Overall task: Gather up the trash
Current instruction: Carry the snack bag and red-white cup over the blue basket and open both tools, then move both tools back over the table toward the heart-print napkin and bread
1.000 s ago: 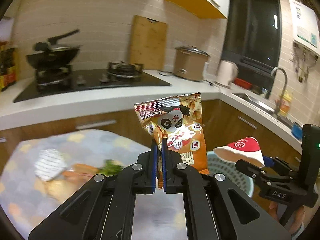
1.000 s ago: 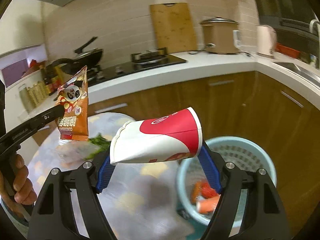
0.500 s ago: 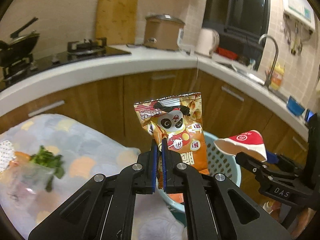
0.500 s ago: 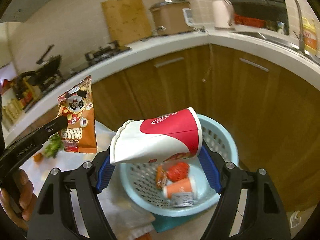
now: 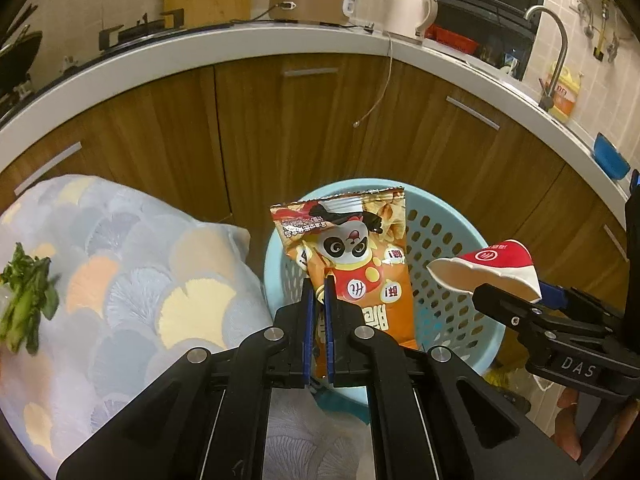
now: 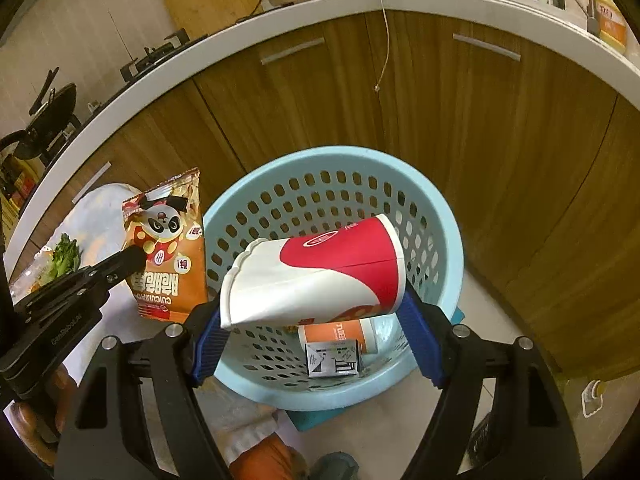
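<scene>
My left gripper (image 5: 316, 292) is shut on an orange snack bag with a panda (image 5: 352, 264) and holds it upright over the left rim of the light blue perforated basket (image 5: 452, 292). The bag also shows in the right wrist view (image 6: 166, 248). My right gripper (image 6: 308, 312) is shut on a squashed red and white paper cup (image 6: 320, 272), lying sideways above the basket (image 6: 444, 216). The cup also shows in the left wrist view (image 5: 488, 272). An orange cup (image 6: 340, 334) and a small carton (image 6: 332, 360) lie inside the basket.
A table with a patterned cloth (image 5: 132, 280) stands left of the basket, with leafy greens (image 5: 24, 300) on it. Wooden cabinets (image 6: 460, 120) under a white counter (image 5: 240, 44) curve behind. A cord (image 6: 386, 40) hangs down the cabinet front. A sink tap (image 5: 556, 52) is at the right.
Both grippers have swung right and down, from over the table to over the basket, still holding the bag and the cup. The basket now fills the middle of both views.
</scene>
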### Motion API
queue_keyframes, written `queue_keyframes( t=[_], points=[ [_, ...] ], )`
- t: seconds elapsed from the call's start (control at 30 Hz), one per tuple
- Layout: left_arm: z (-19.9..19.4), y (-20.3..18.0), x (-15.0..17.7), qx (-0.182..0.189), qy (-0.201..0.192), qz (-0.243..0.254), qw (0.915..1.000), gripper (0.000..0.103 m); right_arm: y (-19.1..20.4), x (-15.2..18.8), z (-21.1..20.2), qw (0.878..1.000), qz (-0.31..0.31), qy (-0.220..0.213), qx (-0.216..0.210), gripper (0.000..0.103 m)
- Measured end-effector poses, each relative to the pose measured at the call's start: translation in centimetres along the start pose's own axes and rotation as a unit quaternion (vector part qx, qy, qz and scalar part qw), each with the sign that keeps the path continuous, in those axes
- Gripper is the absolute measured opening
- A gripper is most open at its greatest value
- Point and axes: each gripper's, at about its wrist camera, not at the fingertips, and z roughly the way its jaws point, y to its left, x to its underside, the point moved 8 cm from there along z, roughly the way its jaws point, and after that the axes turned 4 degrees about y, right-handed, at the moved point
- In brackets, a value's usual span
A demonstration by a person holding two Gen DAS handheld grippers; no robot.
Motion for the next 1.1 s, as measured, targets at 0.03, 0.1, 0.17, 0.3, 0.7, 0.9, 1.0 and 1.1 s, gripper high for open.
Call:
queue_keyframes(
  t=[0.03,0.1,0.17,0.3,0.7,0.9,1.0,1.1],
  points=[
    [0.1,0.0,-0.1,0.0,0.001,0.0,1.0,0.003,0.0,0.0,0.0,1.0,0.0,0.001,0.0,0.073],
    [0.3,0.1,0.0,0.0,0.004,-0.001,1.0,0.004,0.0,-0.2,0.1,1.0,0.001,0.002,-0.001,0.074],
    [0.4,0.1,0.1,0.002,0.005,0.0,1.0,0.011,0.0,-0.2,0.2,1.0,0.0,0.004,-0.002,0.074],
    [0.3,0.3,0.3,-0.003,0.007,-0.001,1.0,0.027,-0.1,-0.1,0.6,1.0,0.006,0.016,-0.011,0.074],
    [-2.6,1.6,1.0,0.004,-0.013,-0.012,0.9998,0.031,1.3,0.0,-0.1,1.0,-0.001,0.011,-0.024,0.075],
    [-7.6,2.0,1.3,0.045,-0.037,-0.026,0.9979,0.035,5.6,-0.8,-1.8,0.998,-0.039,-0.012,-0.041,0.075],
    [-11.3,2.4,1.1,0.034,-0.075,-0.012,0.9966,0.043,7.9,-1.6,-2.6,0.997,-0.057,-0.023,-0.049,0.075],
    [-15.2,5.3,0.9,0.015,-0.11,-0.027,0.9935,0.044,11.6,-2.6,-3.8,0.993,-0.082,-0.039,-0.071,0.075]
  ],
)
